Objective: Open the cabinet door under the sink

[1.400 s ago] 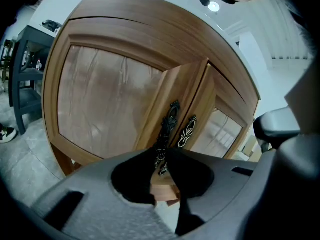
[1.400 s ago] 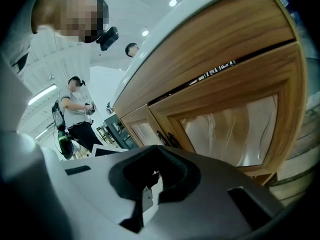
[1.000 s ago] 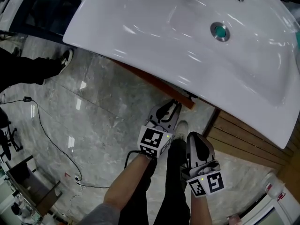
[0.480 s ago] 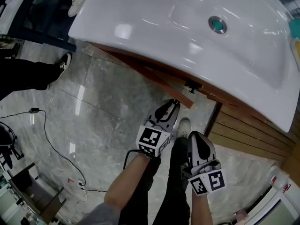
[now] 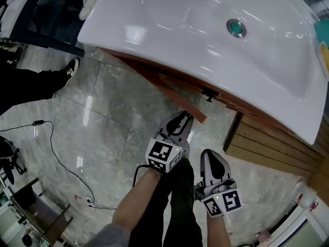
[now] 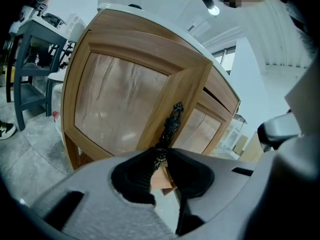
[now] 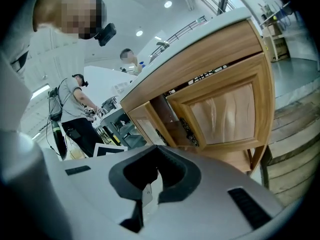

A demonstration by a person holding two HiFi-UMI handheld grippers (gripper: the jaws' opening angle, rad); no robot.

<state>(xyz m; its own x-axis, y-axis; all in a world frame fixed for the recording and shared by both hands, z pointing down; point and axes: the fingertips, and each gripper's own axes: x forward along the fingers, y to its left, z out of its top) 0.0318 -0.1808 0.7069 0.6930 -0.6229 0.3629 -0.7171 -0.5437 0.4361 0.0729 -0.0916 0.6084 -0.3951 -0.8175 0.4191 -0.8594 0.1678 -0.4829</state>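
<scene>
A white sink (image 5: 205, 40) tops a wooden cabinet. Its left door (image 5: 164, 89) stands partly swung out toward me, and in the right gripper view a dark gap (image 7: 160, 109) shows beside the closed right door (image 7: 225, 109). An ornate dark metal handle (image 6: 172, 121) runs down the open door's edge. My left gripper (image 5: 184, 118) is shut on the lower end of that handle, which sits between its black pads (image 6: 132, 171). My right gripper (image 5: 209, 156) hangs lower and to the right, away from the cabinet, shut with nothing in it (image 7: 155, 154).
A bystander's dark trouser leg and shoe (image 5: 72, 66) stand at the left on the marble floor, where a black cable (image 5: 56, 153) trails. A wooden slatted platform (image 5: 267, 148) lies at the right by a dark post (image 5: 232, 130). Other people (image 7: 75, 104) stand behind.
My left gripper has drawn back slightly with the handle, and the door stands a little wider. The right gripper has drifted back alongside it, still holding nothing.
</scene>
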